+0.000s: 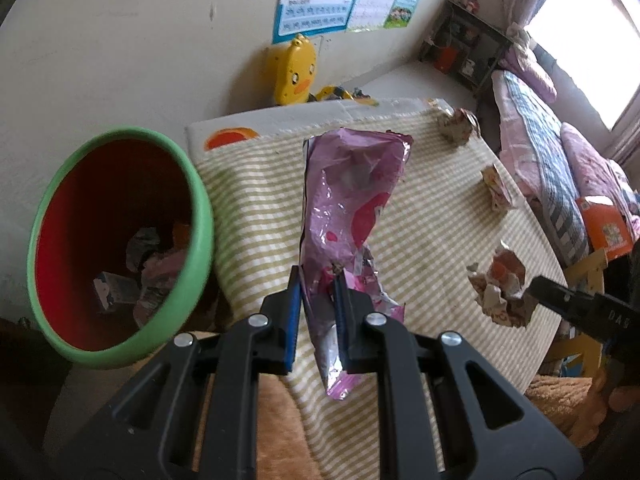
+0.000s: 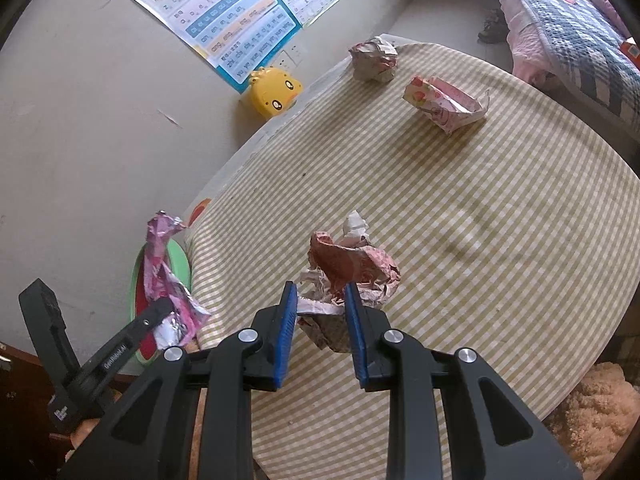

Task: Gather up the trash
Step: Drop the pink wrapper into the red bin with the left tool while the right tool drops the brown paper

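My left gripper (image 1: pixel 317 280) is shut on a long pink foil wrapper (image 1: pixel 352 200), which stands up from the jaws above the striped table (image 1: pixel 420 220). The same gripper (image 2: pixel 160 312) and wrapper (image 2: pixel 160 264) show at the left of the right wrist view, over the bin. My right gripper (image 2: pixel 321 294) is shut on a crumpled reddish paper wad (image 2: pixel 352 268), held a little above the cloth; that wad (image 1: pixel 500 284) and the gripper (image 1: pixel 524 300) appear at the right of the left wrist view. A green-rimmed red bin (image 1: pixel 120 240) beside the table holds several scraps.
A crumpled paper ball (image 2: pixel 374 60) and a pink strawberry-print carton (image 2: pixel 444 104) lie at the table's far side. A yellow duck toy (image 2: pixel 274 92) sits by the wall under posters. A bed (image 1: pixel 552 152) runs along the right. Orange fuzzy fabric (image 2: pixel 596 404) lies below the table's near edge.
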Tool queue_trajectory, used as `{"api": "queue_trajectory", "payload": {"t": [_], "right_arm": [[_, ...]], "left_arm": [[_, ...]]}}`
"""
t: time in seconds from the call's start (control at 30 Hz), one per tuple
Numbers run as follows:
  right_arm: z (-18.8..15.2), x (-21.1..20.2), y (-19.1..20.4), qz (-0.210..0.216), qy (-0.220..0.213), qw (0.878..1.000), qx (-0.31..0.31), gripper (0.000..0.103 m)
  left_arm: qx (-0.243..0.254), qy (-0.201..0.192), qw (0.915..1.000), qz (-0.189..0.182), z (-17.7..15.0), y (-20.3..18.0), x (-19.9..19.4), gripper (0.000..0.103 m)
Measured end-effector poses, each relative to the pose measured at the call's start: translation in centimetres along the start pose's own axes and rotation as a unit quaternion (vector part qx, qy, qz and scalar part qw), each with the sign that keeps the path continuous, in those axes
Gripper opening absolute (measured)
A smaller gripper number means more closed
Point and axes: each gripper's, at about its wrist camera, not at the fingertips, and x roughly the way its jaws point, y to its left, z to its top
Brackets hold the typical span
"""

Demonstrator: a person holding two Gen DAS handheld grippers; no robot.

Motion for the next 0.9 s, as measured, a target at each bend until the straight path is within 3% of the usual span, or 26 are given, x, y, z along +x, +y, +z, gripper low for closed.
{"api": "queue_trajectory", "payload": {"t": [0.53,0.73,0.9], "right_arm": [[-2.2,1.1,3.8,0.017,0.030,0.999,-0.035,0.023],[-2.2,0.6,7.3,0.026,0.016,0.997,-0.065,0.024],[-2.6,2.2,10.4,0.047,0.030,0.995,-0.079,0.024]], "left_arm": [[-0.093,-0.038,0.9942,0.036,0.6,9.2,-3.4,0.015],[-0.110,-0.053,0.9907,0.060,0.2,12.2,-3.8,0.015],[-0.134,-0.055,0.9871,0.069,0.0,14.8,-3.6,0.015]]}}
